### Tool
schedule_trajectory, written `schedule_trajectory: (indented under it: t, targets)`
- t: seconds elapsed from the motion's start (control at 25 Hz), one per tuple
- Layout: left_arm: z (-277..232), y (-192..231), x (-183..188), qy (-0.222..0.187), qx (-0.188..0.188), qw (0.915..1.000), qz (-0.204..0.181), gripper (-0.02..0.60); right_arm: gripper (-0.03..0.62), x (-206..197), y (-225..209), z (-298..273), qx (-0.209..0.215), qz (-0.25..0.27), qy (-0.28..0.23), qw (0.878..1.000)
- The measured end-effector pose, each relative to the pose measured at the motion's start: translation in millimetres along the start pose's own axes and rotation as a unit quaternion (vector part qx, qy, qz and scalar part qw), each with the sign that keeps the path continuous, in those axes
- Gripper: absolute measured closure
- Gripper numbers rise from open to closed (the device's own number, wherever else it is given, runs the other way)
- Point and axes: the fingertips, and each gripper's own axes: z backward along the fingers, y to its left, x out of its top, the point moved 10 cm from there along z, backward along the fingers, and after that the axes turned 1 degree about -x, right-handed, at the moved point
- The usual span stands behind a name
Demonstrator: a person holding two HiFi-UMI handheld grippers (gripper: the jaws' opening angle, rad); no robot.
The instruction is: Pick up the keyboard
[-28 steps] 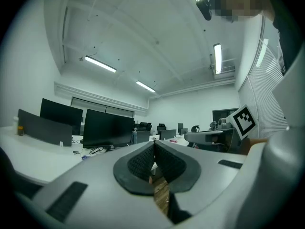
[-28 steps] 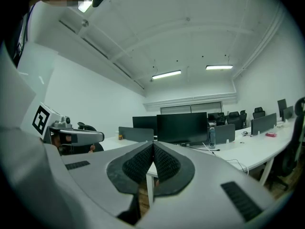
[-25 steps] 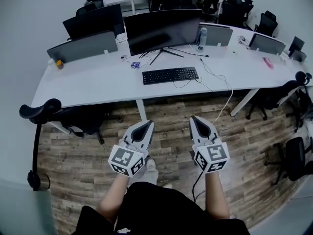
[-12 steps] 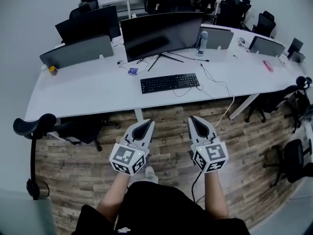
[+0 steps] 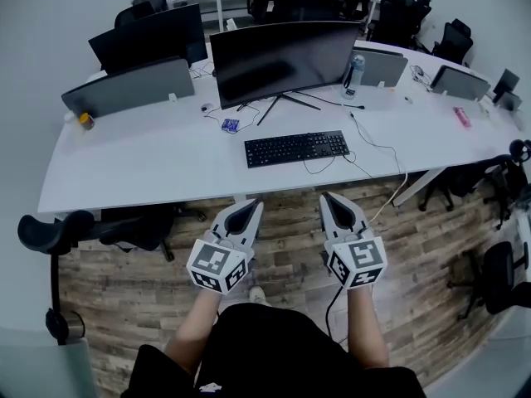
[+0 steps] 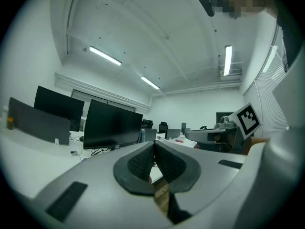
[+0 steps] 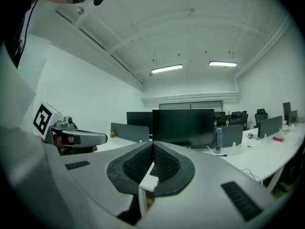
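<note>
A black keyboard (image 5: pixel 297 148) lies on the long white desk (image 5: pixel 149 156), in front of a large dark monitor (image 5: pixel 286 56). Both grippers hang over the wooden floor, short of the desk's front edge and apart from the keyboard. My left gripper (image 5: pixel 250 209) is shut with nothing between its jaws, and its tips (image 6: pixel 153 144) meet in its own view. My right gripper (image 5: pixel 330 200) is also shut and empty, its tips (image 7: pixel 152 145) closed in front of the monitor (image 7: pixel 183 126). In the right gripper view a sliver of the keyboard (image 7: pixel 152 171) shows below the jaws.
A water bottle (image 5: pixel 355 65) stands right of the monitor. Cables (image 5: pixel 373 143) trail across the desk and down to the floor. Grey dividers (image 5: pixel 129 85) and a second monitor (image 5: pixel 145 40) line the back. Office chairs (image 5: pixel 58 230) stand at left and right (image 5: pixel 498 276).
The desk and keyboard have come lower and nearer in the head view as both grippers moved toward the desk. Both stay shut.
</note>
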Motion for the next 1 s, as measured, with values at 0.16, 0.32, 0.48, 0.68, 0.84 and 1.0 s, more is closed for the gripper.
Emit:
schedule_trajectory:
  t: [0.16, 0.32, 0.48, 0.68, 0.84, 1.0]
  targets:
    - [-9, 22, 2, 0.0, -0.005, 1.0, 0.001, 0.571, 0.588, 2, 1, -23, -0.005, 0.002, 0.003, 1.0]
    - [-18, 45, 3, 0.0, -0.014, 0.9999, 0.006, 0.571, 0.588, 6, 2, -43, -0.014, 0.008, 0.005, 1.0]
    - [-30, 63, 2, -0.001, -0.024, 0.9996, 0.014, 0.571, 0.588, 10, -2, -54, -0.032, 0.021, 0.01, 0.999]
    - [-42, 70, 3, 0.003, -0.038, 0.9993, -0.002, 0.571, 0.588, 17, -8, -63, -0.045, 0.022, 0.008, 0.999]
    - [-49, 75, 3, -0.001, -0.054, 0.9982, 0.025, 0.571, 0.589, 17, -8, -72, -0.041, 0.023, 0.012, 0.999]
    - [-58, 79, 1, 0.008, -0.054, 0.9983, 0.021, 0.571, 0.588, 15, -13, -82, -0.036, 0.019, 0.015, 0.999]
